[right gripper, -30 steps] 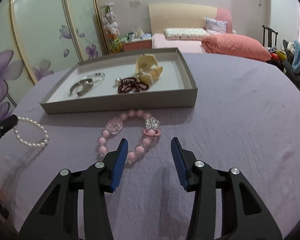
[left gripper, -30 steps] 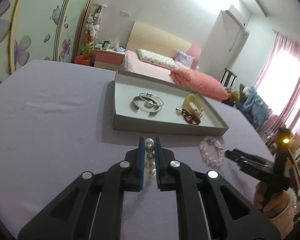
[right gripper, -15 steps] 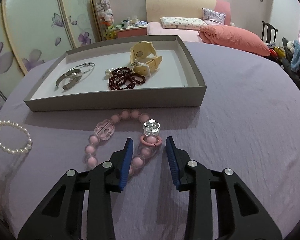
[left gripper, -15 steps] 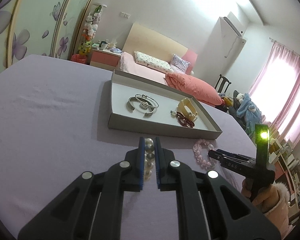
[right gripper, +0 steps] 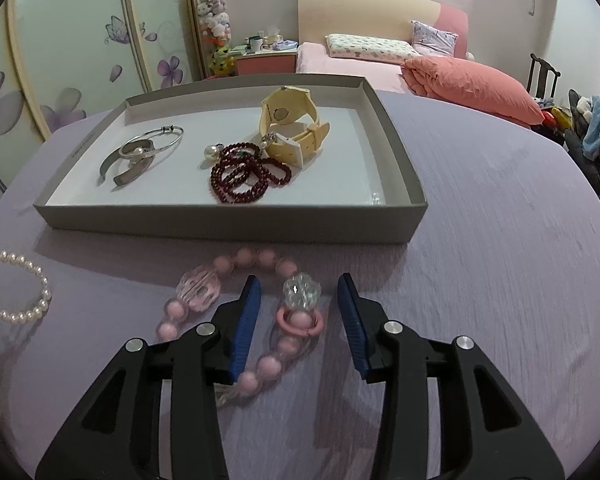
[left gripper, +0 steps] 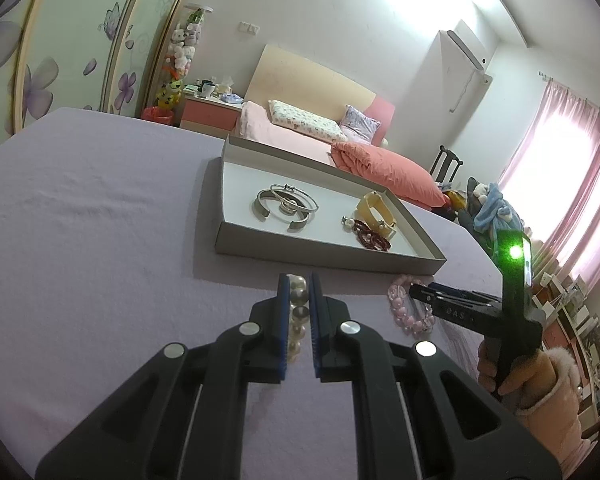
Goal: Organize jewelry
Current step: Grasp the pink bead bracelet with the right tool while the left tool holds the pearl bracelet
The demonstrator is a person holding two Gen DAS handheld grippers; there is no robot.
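My left gripper (left gripper: pixel 299 280) is shut on a white pearl bracelet (left gripper: pixel 298 312) above the purple cloth; the bracelet also shows at the left edge of the right wrist view (right gripper: pixel 16 292). My right gripper (right gripper: pixel 298 292) is open, its fingers astride one side of a pink bead bracelet (right gripper: pixel 256 300) lying on the cloth, around its clear flower bead and pink ring. The pink bracelet also shows in the left wrist view (left gripper: pixel 408 308). A grey tray (right gripper: pixel 236 228) holds silver bangles (right gripper: pixel 140 154), a dark red bead bracelet (right gripper: pixel 244 176) and a cream watch (right gripper: pixel 292 124).
The tray (left gripper: pixel 328 258) lies just beyond both bracelets on the purple tablecloth (left gripper: pixel 80 240). A bed with a salmon duvet (right gripper: pixel 472 80) stands behind the table, with a wardrobe to the left and a chair to the right.
My right gripper has moved forward over the pink bracelet, so its fingers now straddle the flower bead. The left gripper still holds the pearl bracelet, a little higher.
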